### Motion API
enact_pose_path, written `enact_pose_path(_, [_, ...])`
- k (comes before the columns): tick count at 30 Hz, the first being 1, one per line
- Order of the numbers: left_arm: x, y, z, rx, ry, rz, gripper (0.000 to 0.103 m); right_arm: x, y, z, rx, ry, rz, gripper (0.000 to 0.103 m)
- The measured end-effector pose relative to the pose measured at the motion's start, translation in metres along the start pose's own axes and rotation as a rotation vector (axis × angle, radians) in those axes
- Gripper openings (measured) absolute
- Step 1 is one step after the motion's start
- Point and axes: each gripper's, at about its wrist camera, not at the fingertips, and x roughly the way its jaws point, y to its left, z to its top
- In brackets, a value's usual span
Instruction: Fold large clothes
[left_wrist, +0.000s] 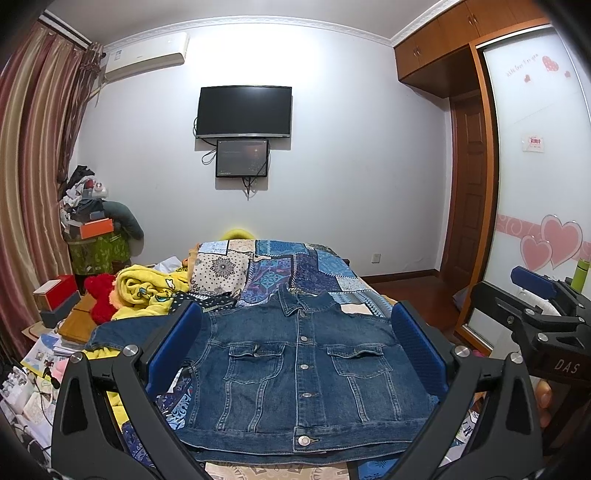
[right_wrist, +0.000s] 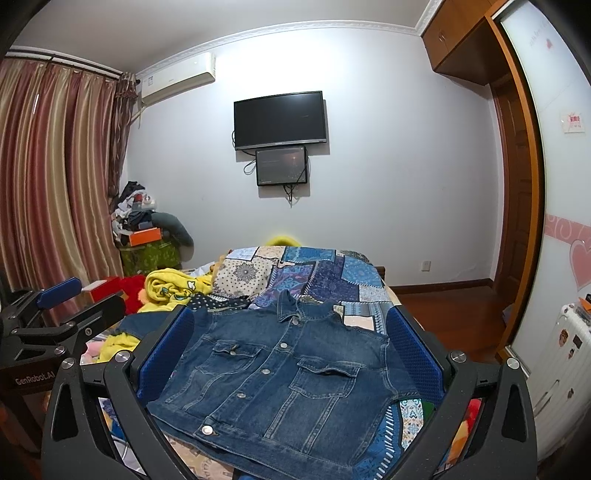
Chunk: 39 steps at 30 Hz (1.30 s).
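Note:
A blue denim jacket (left_wrist: 299, 373) lies front-up and buttoned on the patchwork bedspread (left_wrist: 295, 269), collar pointing away; one sleeve sticks out to the left. It also shows in the right wrist view (right_wrist: 280, 373). My left gripper (left_wrist: 295, 354) is open and empty, held above the jacket with its blue pads wide apart. My right gripper (right_wrist: 288, 354) is open and empty too, above the jacket. The right gripper shows at the right edge of the left wrist view (left_wrist: 535, 295). The left gripper shows at the left edge of the right wrist view (right_wrist: 59, 295).
A yellow blanket (left_wrist: 147, 291) and a red plush toy (left_wrist: 99, 295) lie on the bed's left side. Boxes and papers (left_wrist: 44, 332) crowd the far left. A wardrobe (left_wrist: 535, 184) stands at the right, a white suitcase (right_wrist: 569, 350) beside it.

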Motion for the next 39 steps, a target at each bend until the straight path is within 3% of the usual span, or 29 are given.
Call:
enact_pose_path(28, [0.001,-0.001,0.002,-0.003,0.008,0.003,0.103,0.0,-0.004,-0.004,0.015,0.004,0.004,0.103])
enact_pose_path(39, [0.021,0.006,-0.006,-0.019,0.043,-0.002,0.103,0.016,-0.005,-0.008,0.019,0.048,0.004,0.103])
